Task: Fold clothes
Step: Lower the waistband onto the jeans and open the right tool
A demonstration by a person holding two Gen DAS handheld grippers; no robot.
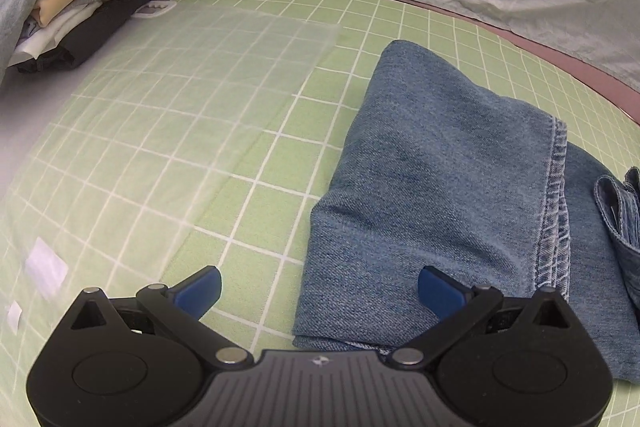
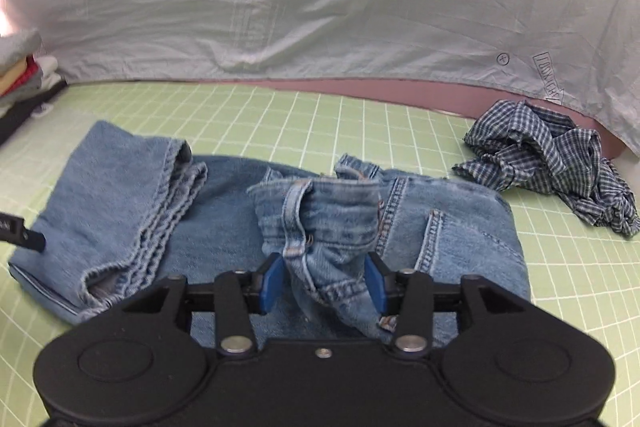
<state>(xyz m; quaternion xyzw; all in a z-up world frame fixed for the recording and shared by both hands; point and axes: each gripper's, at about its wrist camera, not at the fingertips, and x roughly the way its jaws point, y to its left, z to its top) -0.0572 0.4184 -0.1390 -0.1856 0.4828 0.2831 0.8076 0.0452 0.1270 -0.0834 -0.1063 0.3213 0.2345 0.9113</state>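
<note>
Lying half-folded on the green checked table [image 1: 248,163], the jeans [image 2: 460,227] have their bunched waistband [image 2: 320,211] pinched between the right gripper [image 2: 324,283] jaws. Left gripper [image 1: 320,291] jaws are spread wide and empty, straddling the folded leg's [image 1: 432,187] near-left edge.

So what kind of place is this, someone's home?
Probably a staged laundry-folding station, not a lived-in room: a green grid mat covers the surface, a carrot-print sheet hangs behind, and a pile of folded clothes sits beside jeans.
</note>
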